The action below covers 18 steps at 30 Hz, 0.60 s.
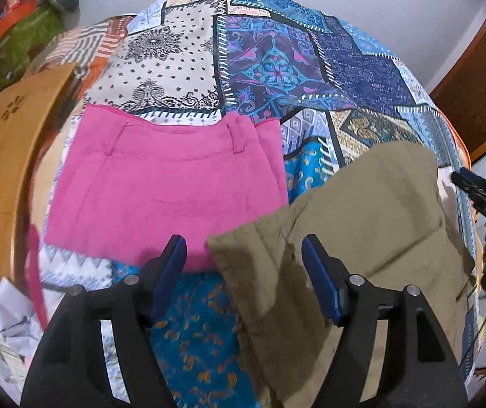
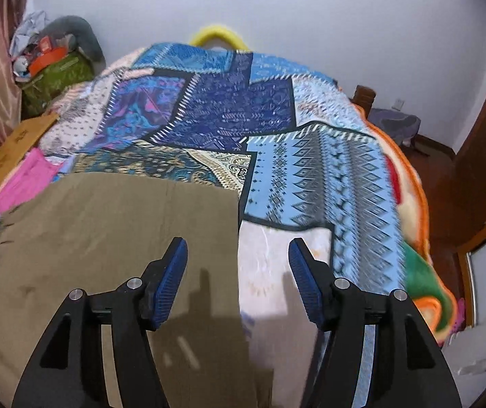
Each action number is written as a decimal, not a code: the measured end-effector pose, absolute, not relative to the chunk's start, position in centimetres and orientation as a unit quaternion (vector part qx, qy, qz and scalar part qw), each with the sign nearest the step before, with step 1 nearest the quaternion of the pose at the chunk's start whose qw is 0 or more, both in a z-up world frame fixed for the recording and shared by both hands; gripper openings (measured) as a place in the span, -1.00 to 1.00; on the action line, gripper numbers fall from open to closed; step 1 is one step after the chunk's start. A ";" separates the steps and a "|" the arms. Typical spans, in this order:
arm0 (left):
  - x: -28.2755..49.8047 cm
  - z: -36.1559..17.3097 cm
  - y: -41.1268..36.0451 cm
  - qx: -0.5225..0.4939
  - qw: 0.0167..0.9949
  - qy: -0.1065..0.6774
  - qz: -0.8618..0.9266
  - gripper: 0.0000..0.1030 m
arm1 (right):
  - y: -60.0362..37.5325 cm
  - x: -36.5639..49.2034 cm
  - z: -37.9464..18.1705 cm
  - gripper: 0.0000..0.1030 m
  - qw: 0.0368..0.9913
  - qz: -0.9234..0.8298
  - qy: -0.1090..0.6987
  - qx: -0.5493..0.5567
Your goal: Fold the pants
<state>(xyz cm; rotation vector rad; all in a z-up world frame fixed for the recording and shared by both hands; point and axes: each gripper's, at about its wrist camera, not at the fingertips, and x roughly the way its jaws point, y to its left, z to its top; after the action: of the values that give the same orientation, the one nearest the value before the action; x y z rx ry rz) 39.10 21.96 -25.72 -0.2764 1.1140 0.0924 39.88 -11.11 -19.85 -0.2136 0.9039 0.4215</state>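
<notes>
Lay flat on the patchwork-printed blue bedspread: olive-khaki cloth pants, just beside folded pink cotton pants. Hovered above, released and holding nothing: left gripper, astride the khaki edge; right gripper. Heaped with clutter at the bed's far left corner: green fabric bag.

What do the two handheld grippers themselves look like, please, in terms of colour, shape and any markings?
Both look alike. The left gripper and right gripper each have two black plastic arms with triangular cut-outs, silver round pivot pins, and flat blue pads with a fine ribbed texture. No cables, labels or sleeves are visible.
</notes>
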 end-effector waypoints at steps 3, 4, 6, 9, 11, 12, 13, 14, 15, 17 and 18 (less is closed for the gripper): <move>40.0 -26.6 22.0 -0.136 0.837 0.529 0.038 0.36 | -10.3 41.8 -21.2 0.12 0.871 0.202 0.438 -0.095; 40.3 -27.2 22.0 -0.135 0.833 0.535 0.037 0.36 | -10.1 42.4 -21.6 0.12 0.870 0.204 0.439 -0.088; 40.5 -28.0 22.0 -0.138 0.828 0.542 0.034 0.36 | -9.9 43.5 -22.2 0.12 0.870 0.204 0.444 -0.072; 40.5 -29.0 22.3 -0.153 0.825 0.544 0.030 0.37 | -9.6 44.7 -23.0 0.12 0.865 0.217 0.451 -0.038; 40.4 -29.4 22.6 -0.165 0.824 0.542 0.027 0.36 | -9.2 45.0 -23.7 -0.02 0.861 0.223 0.456 -0.032; 40.4 -29.4 22.7 -0.174 0.823 0.540 0.024 0.30 | -9.1 44.8 -23.7 -0.12 0.865 0.225 0.447 -0.034; 40.3 -29.4 22.8 -0.185 0.823 0.537 0.012 0.08 | -9.0 44.5 -23.6 -0.40 0.867 0.228 0.442 -0.036; 40.3 -29.4 22.8 -0.192 0.823 0.535 0.010 0.06 | -8.9 44.5 -23.6 -0.67 0.867 0.227 0.442 -0.037; 40.1 -29.3 22.7 -0.192 0.825 0.531 0.014 0.04 | -8.9 44.4 -23.5 -0.69 0.869 0.222 0.441 -0.039; 40.0 -28.8 22.3 -0.180 0.830 0.527 0.019 -0.04 | -8.8 44.2 -23.2 -0.83 0.872 0.216 0.437 -0.051; 39.8 -28.4 22.0 -0.169 0.835 0.524 0.021 -0.05 | -8.8 43.9 -23.0 -0.87 0.875 0.209 0.431 -0.064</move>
<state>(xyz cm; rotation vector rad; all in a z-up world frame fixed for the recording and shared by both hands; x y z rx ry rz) 39.85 22.03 -28.44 -0.3588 1.1094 0.0451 43.87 -8.77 -23.02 -0.1329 0.9004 0.4368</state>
